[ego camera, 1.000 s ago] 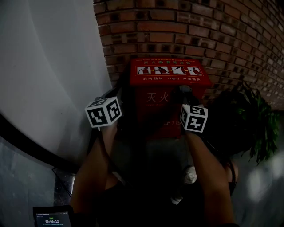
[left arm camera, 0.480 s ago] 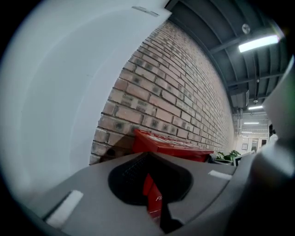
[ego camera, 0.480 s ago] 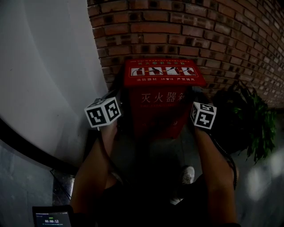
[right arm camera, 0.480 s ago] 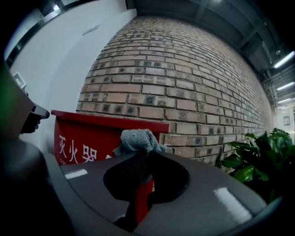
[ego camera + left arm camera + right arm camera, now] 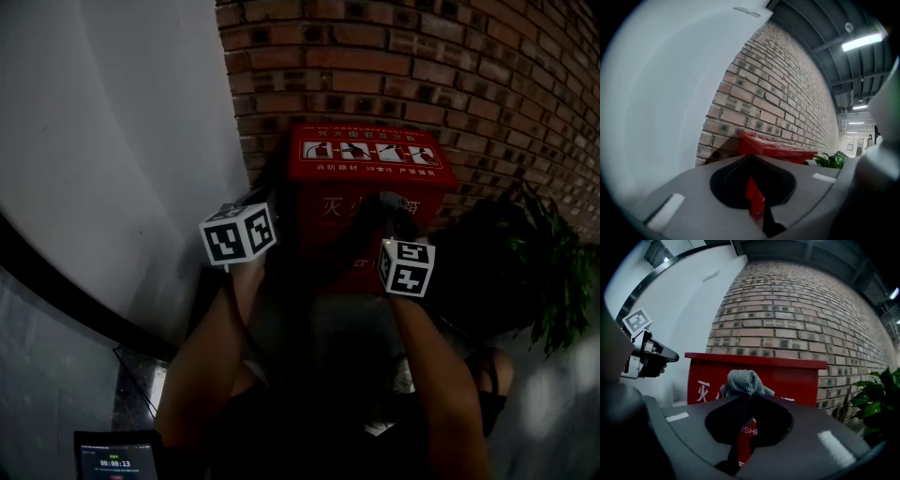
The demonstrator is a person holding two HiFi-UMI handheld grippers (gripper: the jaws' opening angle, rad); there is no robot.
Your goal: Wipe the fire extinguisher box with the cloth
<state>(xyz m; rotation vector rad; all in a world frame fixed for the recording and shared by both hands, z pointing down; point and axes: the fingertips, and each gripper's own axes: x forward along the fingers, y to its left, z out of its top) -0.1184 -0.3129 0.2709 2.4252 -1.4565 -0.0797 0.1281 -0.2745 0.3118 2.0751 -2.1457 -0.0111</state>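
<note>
Right gripper view shows the right gripper (image 5: 749, 398) with its jaws closed on a grey cloth (image 5: 743, 380), which is bunched above the tips and held at the front face of the red fire extinguisher box (image 5: 797, 376). The box stands against the brick wall (image 5: 422, 56), near a green plant (image 5: 548, 272). The left gripper (image 5: 750, 158) has its jaws together with nothing between them, and it is near the box's left side.
</note>
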